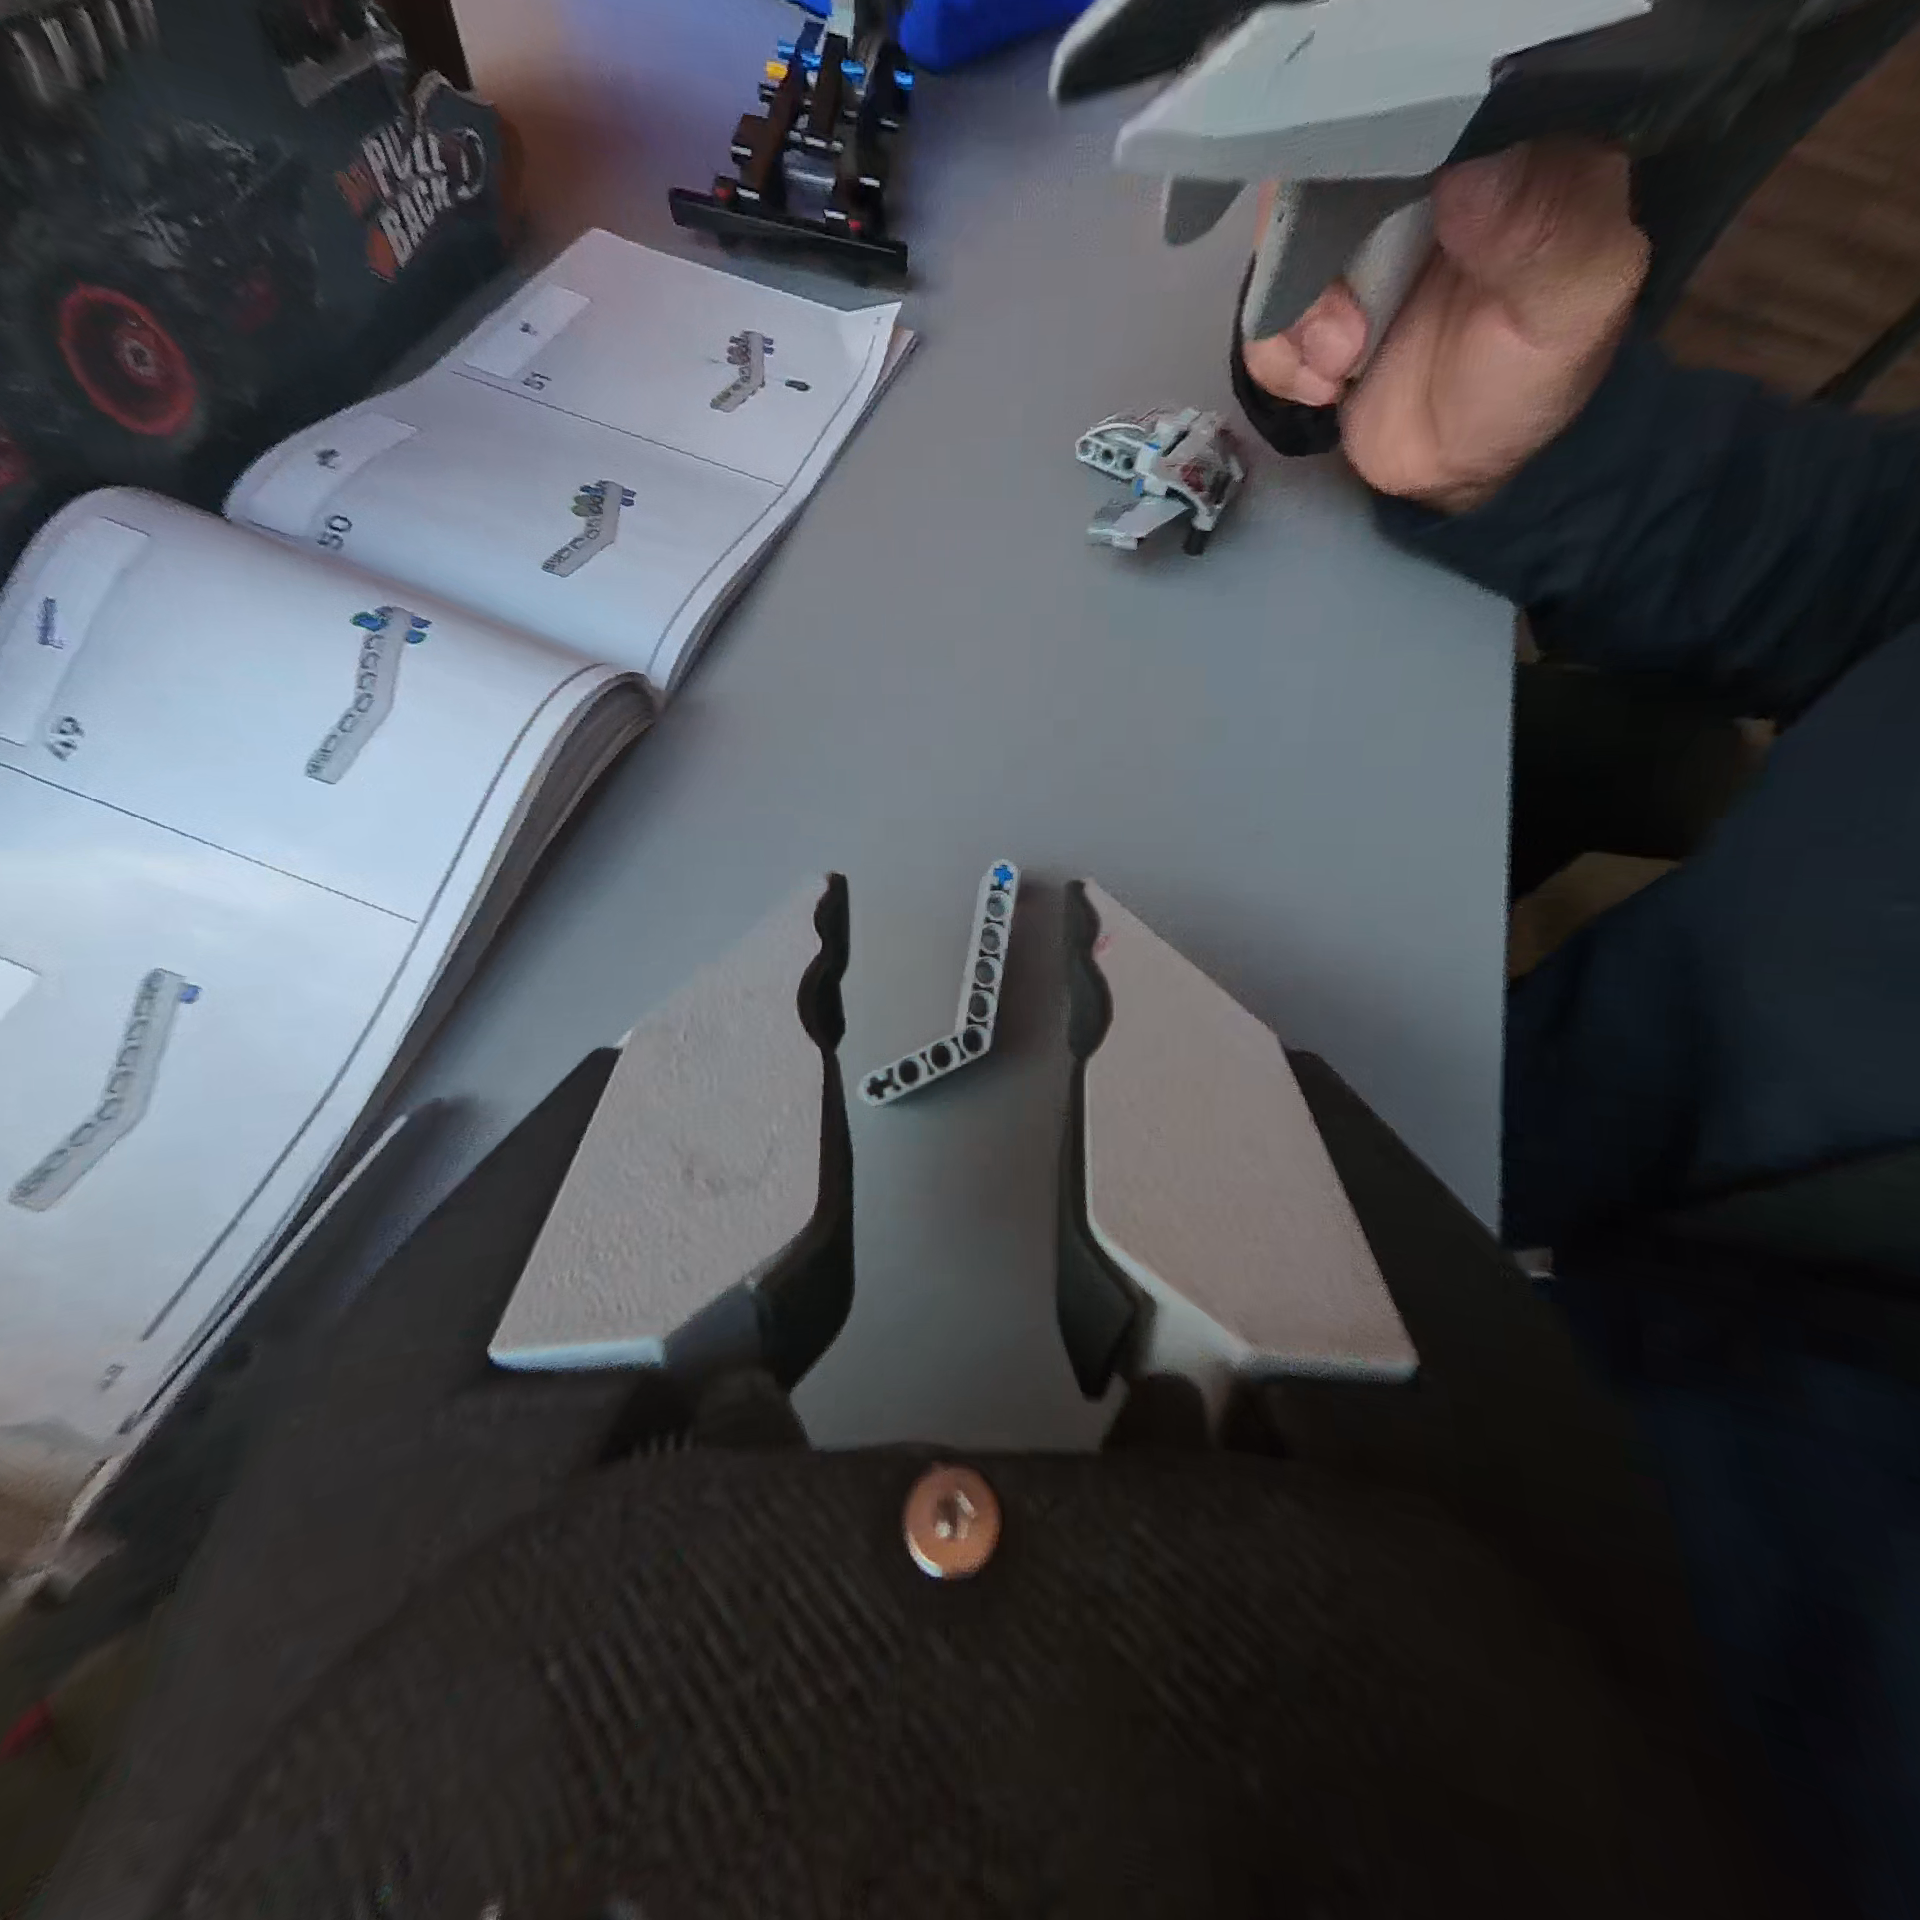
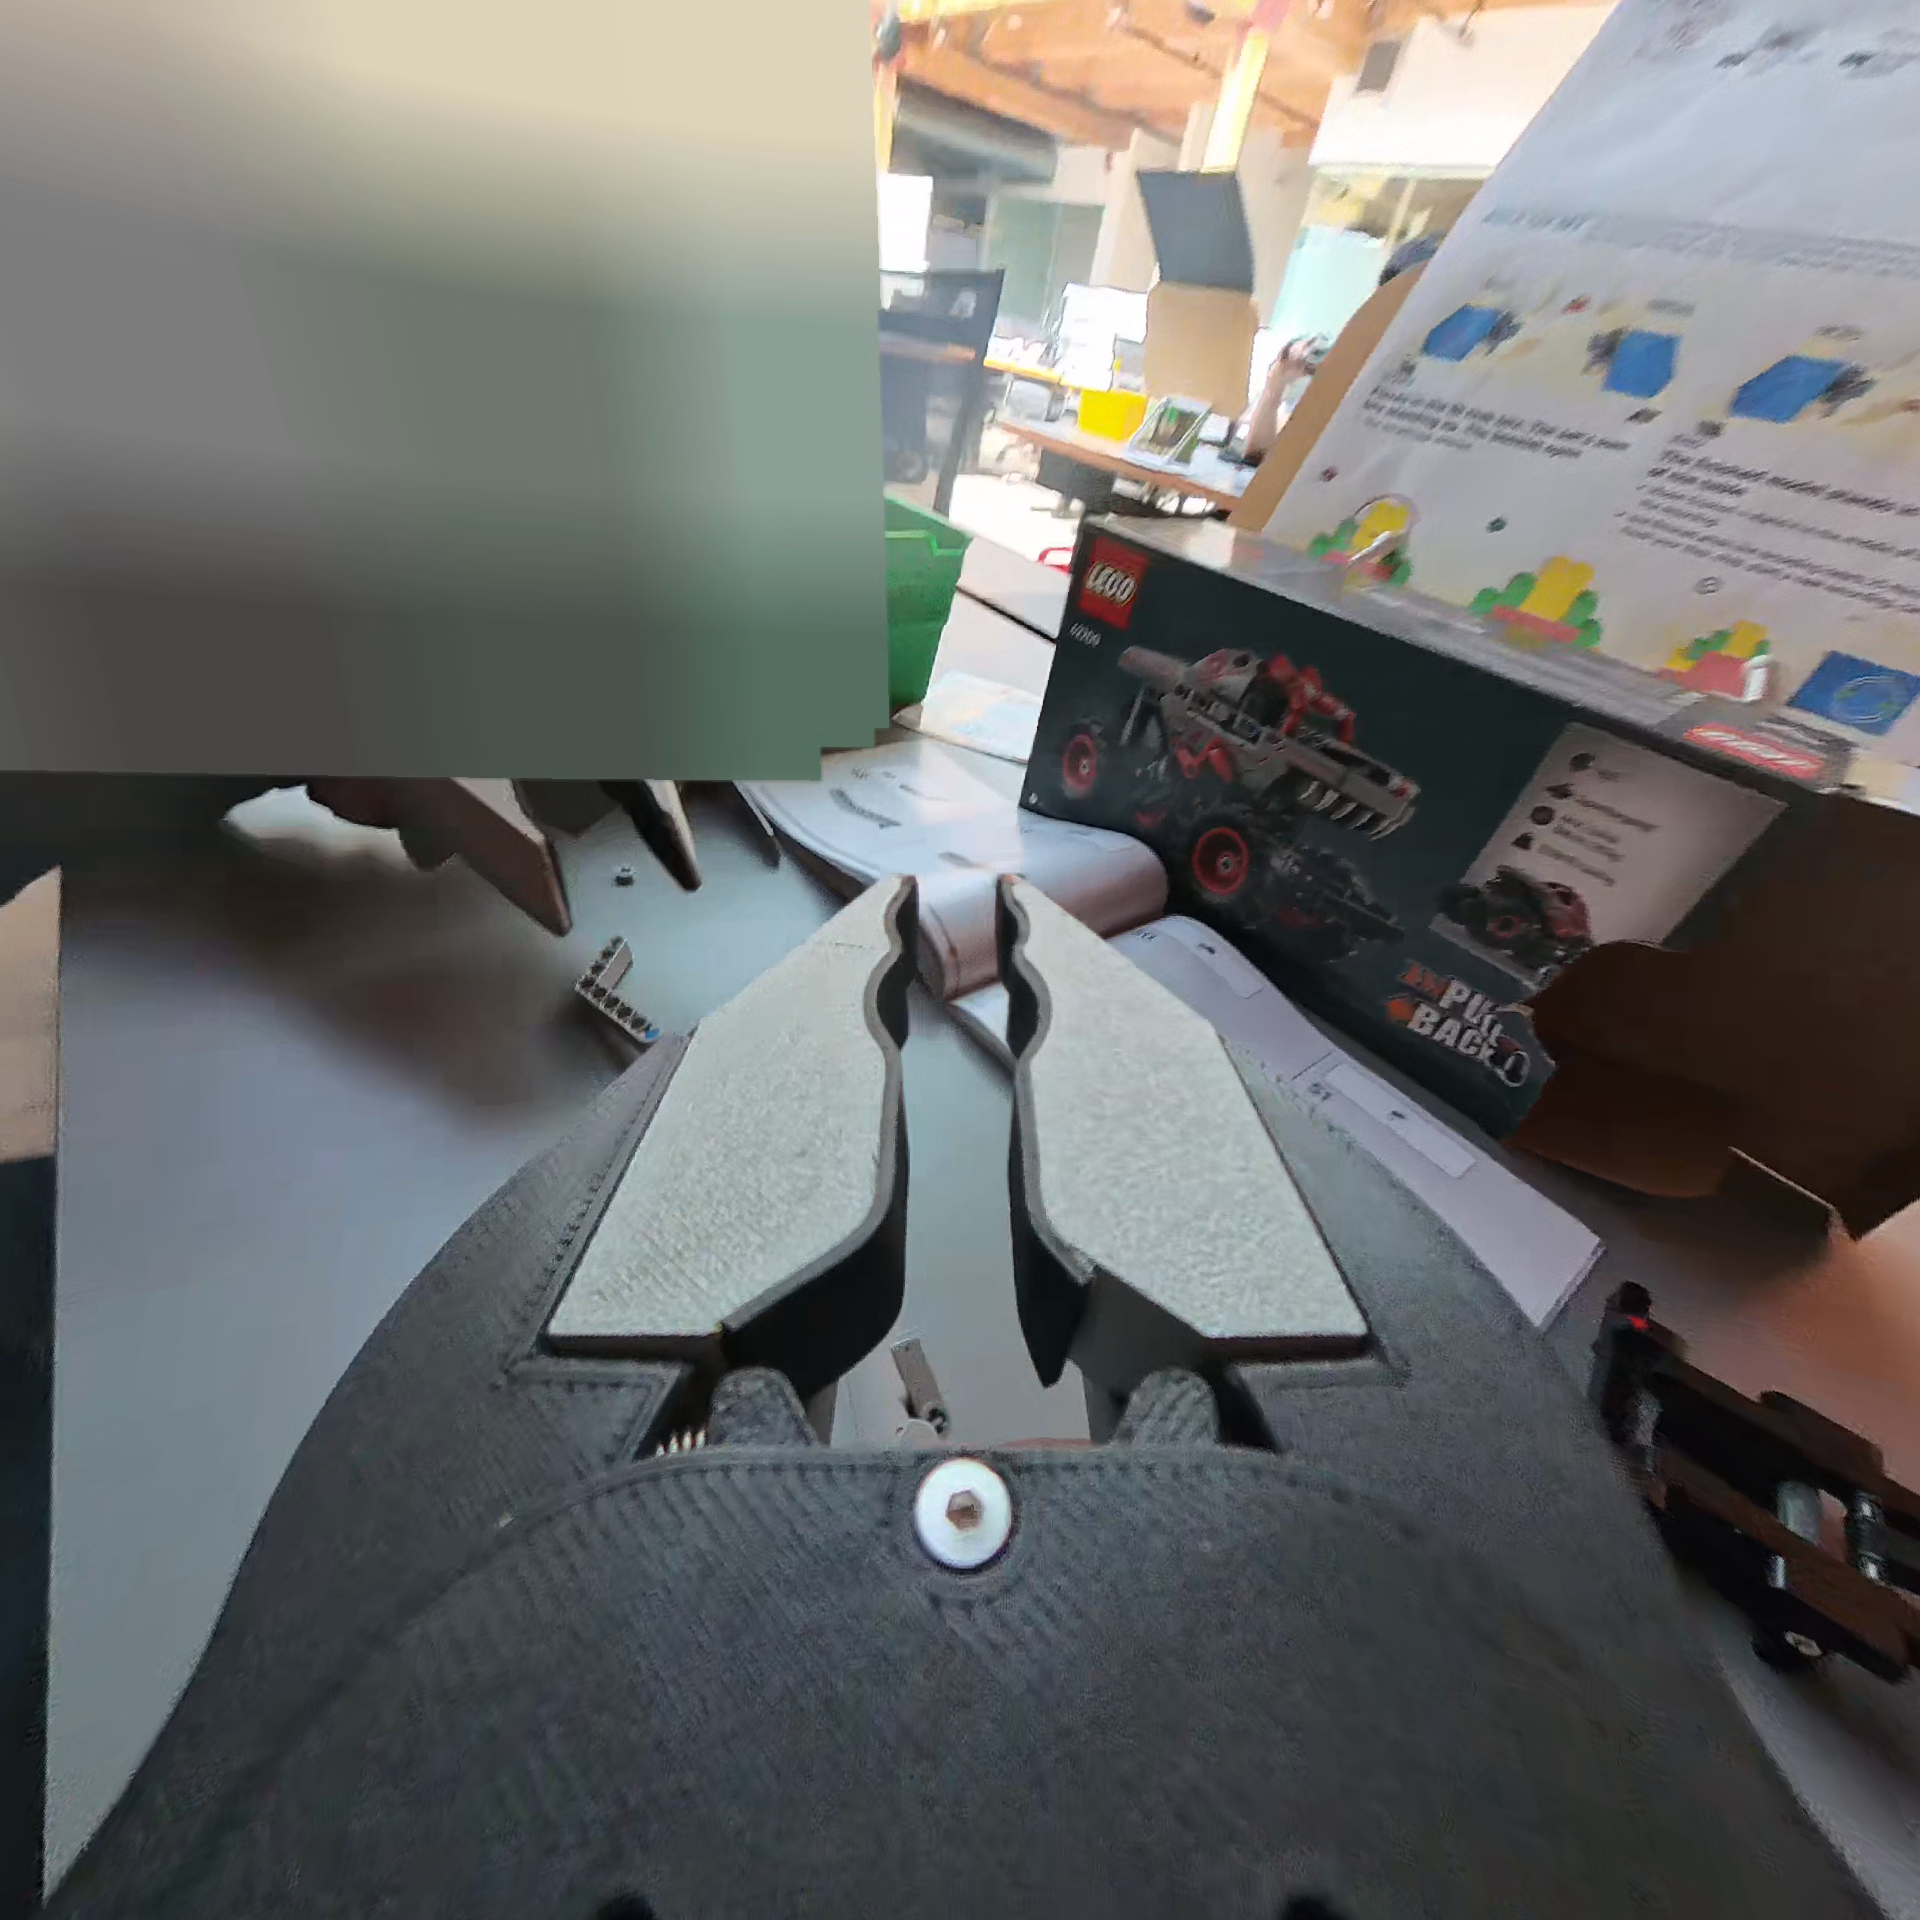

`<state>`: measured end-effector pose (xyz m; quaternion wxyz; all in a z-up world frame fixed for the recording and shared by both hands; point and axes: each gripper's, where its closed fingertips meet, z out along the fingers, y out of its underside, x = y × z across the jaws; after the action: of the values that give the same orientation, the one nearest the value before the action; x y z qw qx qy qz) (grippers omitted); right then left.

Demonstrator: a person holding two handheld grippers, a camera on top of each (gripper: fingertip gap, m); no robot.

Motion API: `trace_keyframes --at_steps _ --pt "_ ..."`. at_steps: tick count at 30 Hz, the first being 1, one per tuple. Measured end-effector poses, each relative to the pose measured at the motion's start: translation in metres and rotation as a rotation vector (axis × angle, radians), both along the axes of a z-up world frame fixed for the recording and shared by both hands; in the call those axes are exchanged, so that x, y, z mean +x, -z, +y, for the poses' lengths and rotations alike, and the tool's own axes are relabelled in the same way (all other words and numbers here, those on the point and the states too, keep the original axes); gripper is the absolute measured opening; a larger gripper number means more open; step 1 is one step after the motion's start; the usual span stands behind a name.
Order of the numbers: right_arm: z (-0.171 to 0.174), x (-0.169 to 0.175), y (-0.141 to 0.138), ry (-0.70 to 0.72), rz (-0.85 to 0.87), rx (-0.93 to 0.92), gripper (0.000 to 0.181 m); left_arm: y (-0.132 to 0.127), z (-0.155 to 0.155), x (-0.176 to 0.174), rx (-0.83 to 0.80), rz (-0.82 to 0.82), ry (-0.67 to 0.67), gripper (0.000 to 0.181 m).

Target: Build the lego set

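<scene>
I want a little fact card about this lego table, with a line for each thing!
left gripper: open, hanging over the bent grey beam
bent grey beam: flat on the grey table, between the fingers, not gripped
right gripper: open, empty, held up off the table
instruction book: lying open, left of the beam
small grey lego build: near the hand

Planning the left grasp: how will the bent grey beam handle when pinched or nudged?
The beam looks like rigid plastic, so probably stiff. Thin and full of holes, it is likely light and may skid on the smooth table. Lying flat, it should not roll. The left gripper has open jaws either side.
</scene>
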<state>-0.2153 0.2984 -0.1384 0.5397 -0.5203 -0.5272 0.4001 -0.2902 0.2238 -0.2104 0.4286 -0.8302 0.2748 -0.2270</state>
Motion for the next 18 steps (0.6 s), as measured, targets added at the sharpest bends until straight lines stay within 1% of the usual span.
trace_keyframes --at_steps 2,3,6,8,10,12,14,16,18 --pt "0.005 0.009 -0.012 0.027 0.072 -0.006 0.011 -0.002 -0.004 0.005 -0.028 -0.034 0.033 0.038" --pt "0.007 0.013 -0.018 0.037 0.108 -0.009 0.012 -0.006 -0.006 0.008 -0.013 -0.050 0.051 0.037" --pt "0.012 0.024 -0.026 0.052 0.163 -0.024 0.015 -0.026 -0.019 0.023 0.076 -0.125 0.148 0.032" --pt "0.017 0.031 -0.027 0.072 0.174 -0.045 0.016 -0.032 -0.030 0.030 0.128 -0.148 0.190 0.032" --pt "0.022 0.041 -0.032 0.076 0.206 -0.075 0.018 -0.029 -0.039 0.030 0.169 -0.123 0.186 0.035" --pt "0.029 0.053 -0.039 0.091 0.230 -0.067 0.016 -0.024 -0.046 0.026 0.214 -0.086 0.162 0.036" --pt "0.045 0.068 -0.041 0.155 0.209 -0.033 0.018 -0.022 -0.055 0.024 0.244 -0.070 0.158 0.036" --pt "0.064 0.083 -0.038 0.225 0.170 -0.009 0.022 -0.022 -0.062 0.021 0.266 -0.060 0.153 0.037" --pt "0.082 0.094 -0.026 0.266 0.111 -0.009 0.024 -0.027 -0.066 0.019 0.304 -0.072 0.148 0.036"
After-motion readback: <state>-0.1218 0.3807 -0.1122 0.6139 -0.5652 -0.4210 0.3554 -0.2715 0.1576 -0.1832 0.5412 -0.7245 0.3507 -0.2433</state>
